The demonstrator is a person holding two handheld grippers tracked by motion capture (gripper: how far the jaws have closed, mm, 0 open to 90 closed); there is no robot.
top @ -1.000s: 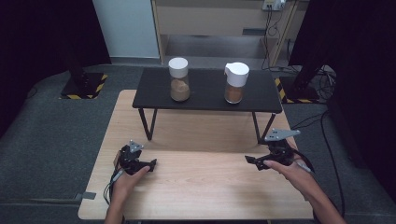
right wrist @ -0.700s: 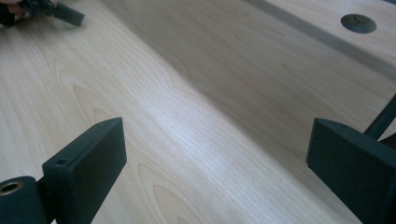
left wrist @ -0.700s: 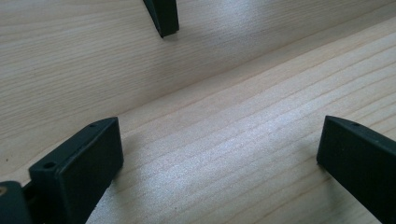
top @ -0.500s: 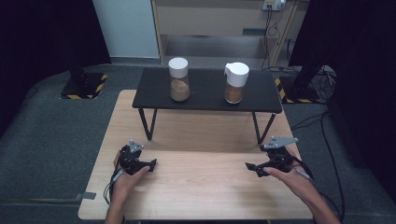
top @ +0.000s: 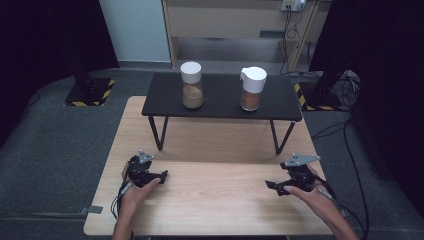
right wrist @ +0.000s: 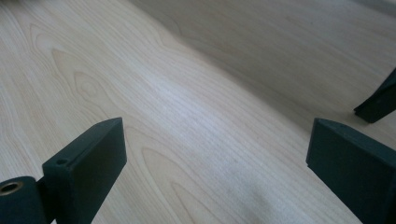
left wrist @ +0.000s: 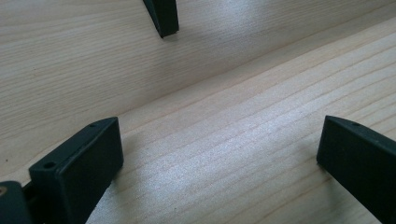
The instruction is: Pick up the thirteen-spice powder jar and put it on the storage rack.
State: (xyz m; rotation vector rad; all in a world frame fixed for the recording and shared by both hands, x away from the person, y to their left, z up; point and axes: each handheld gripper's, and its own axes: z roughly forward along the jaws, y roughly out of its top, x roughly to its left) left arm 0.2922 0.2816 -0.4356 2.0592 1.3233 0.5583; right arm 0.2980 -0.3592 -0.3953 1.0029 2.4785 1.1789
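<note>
**Both grippers low over bare wood, jars on the far shelf**

While both pairs of jaws stand wide apart with nothing between them, the left gripper (top: 159, 178) and the right gripper (top: 274, 187) sit low at the near edge of the wooden table (top: 215, 200), well apart from each other. In the left gripper view the left gripper (left wrist: 219, 154) frames only pale grain, with one black leg (left wrist: 162, 16) of the stand ahead of it. The right gripper view gives the same: right gripper (right wrist: 217, 154) over bare wood, a black foot (right wrist: 379, 103) at the far right edge.

Surface: light wood, straight grain, matte. A low black stand (top: 220, 97) spans the far half of the table. Around it, grey carpet (top: 55, 150), dark curtains either side, a wooden cabinet (top: 235, 20) behind, cables on the right floor.

Nearest items: two glass jars on the stand. Left jar (top: 191, 86), flat white lid, brown powder in the lower part. Right jar (top: 251, 89), white lid with a lip, similar brown fill. Both upright, apart from each other, far from either gripper.

Pose: forearms enter from the bottom edge; each hand wraps its gripper, jaws pointing inward across the table. A grey plate tops each gripper.
</note>
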